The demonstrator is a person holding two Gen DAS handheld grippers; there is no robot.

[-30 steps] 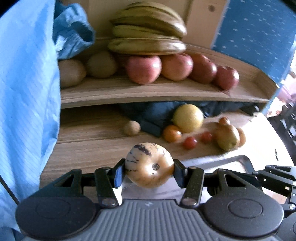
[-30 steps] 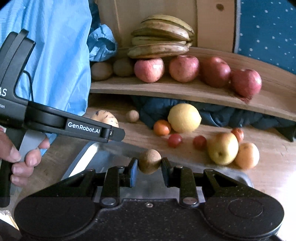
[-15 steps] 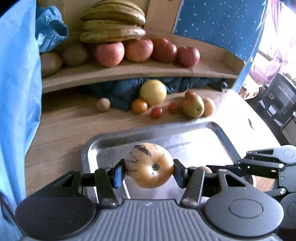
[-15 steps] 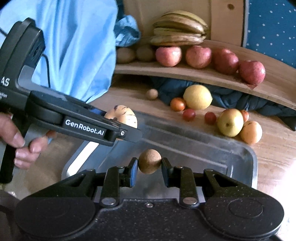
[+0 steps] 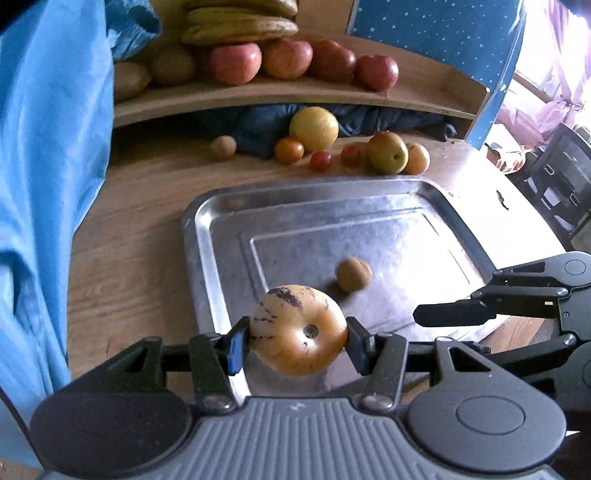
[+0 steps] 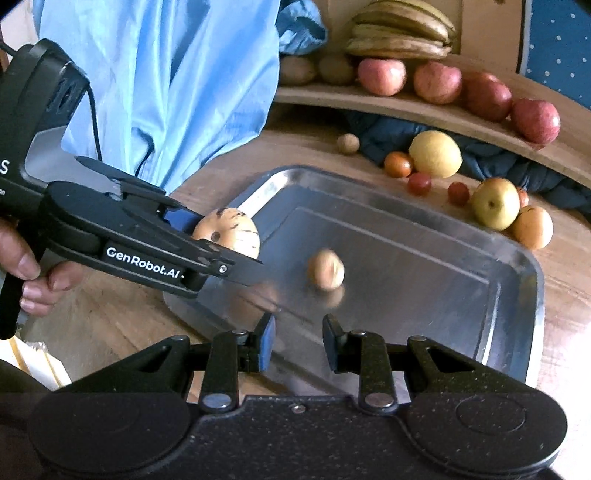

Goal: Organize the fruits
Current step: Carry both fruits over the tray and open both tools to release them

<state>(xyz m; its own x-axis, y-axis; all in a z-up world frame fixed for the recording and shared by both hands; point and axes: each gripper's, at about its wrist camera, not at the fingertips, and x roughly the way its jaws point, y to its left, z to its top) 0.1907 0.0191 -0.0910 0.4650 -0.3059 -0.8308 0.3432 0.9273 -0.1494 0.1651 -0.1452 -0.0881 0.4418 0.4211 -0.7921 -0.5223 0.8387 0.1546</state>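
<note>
My left gripper is shut on a round yellow fruit with dark streaks, held over the near left part of the steel tray. In the right wrist view the same fruit sits in the left gripper above the tray's left rim. My right gripper stands with its jaws a little apart and nothing between them. A small brown fruit lies blurred on the tray floor just beyond it, and it also shows in the left wrist view.
A wooden shelf at the back carries red apples, bananas and brown fruit. Loose on the table behind the tray are a lemon, small tomatoes, oranges and a green-yellow apple. A person's light blue garment fills the left.
Both grippers moved from near the shelf to over the tray. The right gripper let go of the small brown fruit, which now lies on the tray. The left grip is unchanged.
</note>
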